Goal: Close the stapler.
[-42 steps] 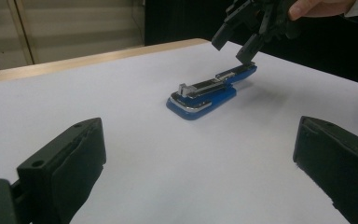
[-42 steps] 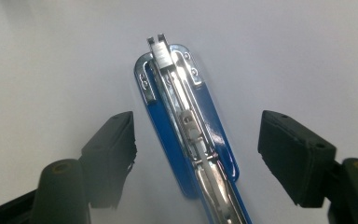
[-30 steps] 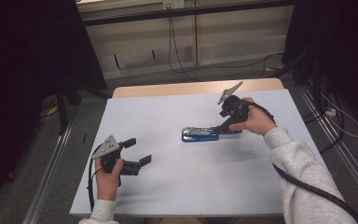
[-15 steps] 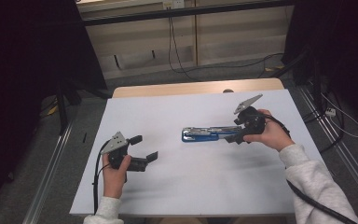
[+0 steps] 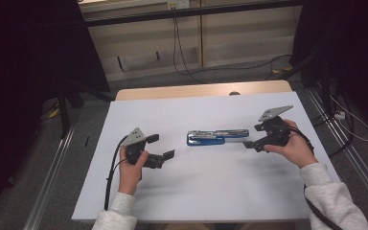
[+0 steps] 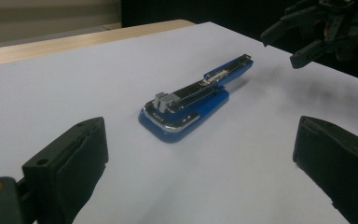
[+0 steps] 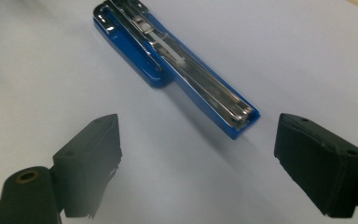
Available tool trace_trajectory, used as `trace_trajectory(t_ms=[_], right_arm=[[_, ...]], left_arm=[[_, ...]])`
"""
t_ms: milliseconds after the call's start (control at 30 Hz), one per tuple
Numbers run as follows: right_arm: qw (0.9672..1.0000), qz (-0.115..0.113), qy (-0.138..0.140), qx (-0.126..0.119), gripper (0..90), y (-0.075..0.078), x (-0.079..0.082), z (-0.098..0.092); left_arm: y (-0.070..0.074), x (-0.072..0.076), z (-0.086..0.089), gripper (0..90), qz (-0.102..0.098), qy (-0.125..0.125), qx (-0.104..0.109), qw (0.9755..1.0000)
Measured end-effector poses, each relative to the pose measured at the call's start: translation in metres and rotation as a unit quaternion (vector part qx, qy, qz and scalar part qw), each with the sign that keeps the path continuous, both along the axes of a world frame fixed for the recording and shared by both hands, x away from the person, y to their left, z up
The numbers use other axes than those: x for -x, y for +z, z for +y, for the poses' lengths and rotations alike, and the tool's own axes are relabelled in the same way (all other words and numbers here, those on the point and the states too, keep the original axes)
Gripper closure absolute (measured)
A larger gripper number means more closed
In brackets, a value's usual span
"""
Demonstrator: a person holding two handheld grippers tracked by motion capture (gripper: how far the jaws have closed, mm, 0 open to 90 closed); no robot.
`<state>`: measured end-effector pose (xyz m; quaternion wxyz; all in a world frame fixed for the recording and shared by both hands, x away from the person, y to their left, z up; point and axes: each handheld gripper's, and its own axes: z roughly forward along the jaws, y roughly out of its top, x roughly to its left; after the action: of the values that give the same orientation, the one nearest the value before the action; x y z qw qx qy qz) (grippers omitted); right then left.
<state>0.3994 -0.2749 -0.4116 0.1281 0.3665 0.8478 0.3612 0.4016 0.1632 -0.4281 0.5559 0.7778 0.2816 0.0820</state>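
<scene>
A blue stapler [image 5: 215, 137] with a metal magazine lies flat and lengthwise on the white table [image 5: 206, 191], near its middle. In the left gripper view the stapler [image 6: 191, 100] lies ahead between my jaws, and its short blue base is nearest. My left gripper [image 5: 161, 146] [image 6: 200, 158] is open and empty, a hand's width left of the stapler. To the stapler's right, my right gripper [image 5: 253, 135] [image 7: 196, 149] is also open and empty, with the stapler's long end [image 7: 177, 56] just beyond its fingertips. The right gripper [image 6: 307, 32] also shows far off in the left gripper view.
The white table top has a wooden strip [image 5: 201, 90] along its far edge. Metal rails [image 5: 52, 187] run along the floor on both sides. Cables [image 5: 182, 52] hang over the floor behind the table. Each gripper trails a cable [image 5: 110, 177] toward the near edge.
My right gripper has drawn back from the stapler's right end, to the right and nearer me. My left gripper has moved forward and right, toward the stapler. The stapler has not moved.
</scene>
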Motion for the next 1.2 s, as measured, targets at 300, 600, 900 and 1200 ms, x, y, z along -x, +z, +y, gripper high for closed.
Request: trace_trajectory(t_ms=[300, 600, 900, 1200], right_arm=[[0.9998, 0.004, -0.020, 0.003, 28.6, -0.009, 0.001, -0.004], [0.9992, 0.006, -0.039, 0.001, 52.8, -0.008, 0.002, -0.006], [0.9970, 0.000, -0.076, 0.009, 81.3, -0.012, -0.002, -0.018], [0.9963, 0.021, -0.077, 0.033, 88.6, -0.033, -0.012, -0.013]], left_arm=[[-0.008, -0.019, -0.020, 5.0, 0.023, 0.032, -0.031, 0.9987], [-0.013, -0.034, -0.028, 13.7, 0.048, 0.051, -0.045, 0.9965], [-0.021, -0.047, -0.035, 52.9, 0.066, 0.065, -0.100, 0.9907], [-0.032, -0.053, -0.048, 80.7, 0.082, 0.067, -0.123, 0.9867]])
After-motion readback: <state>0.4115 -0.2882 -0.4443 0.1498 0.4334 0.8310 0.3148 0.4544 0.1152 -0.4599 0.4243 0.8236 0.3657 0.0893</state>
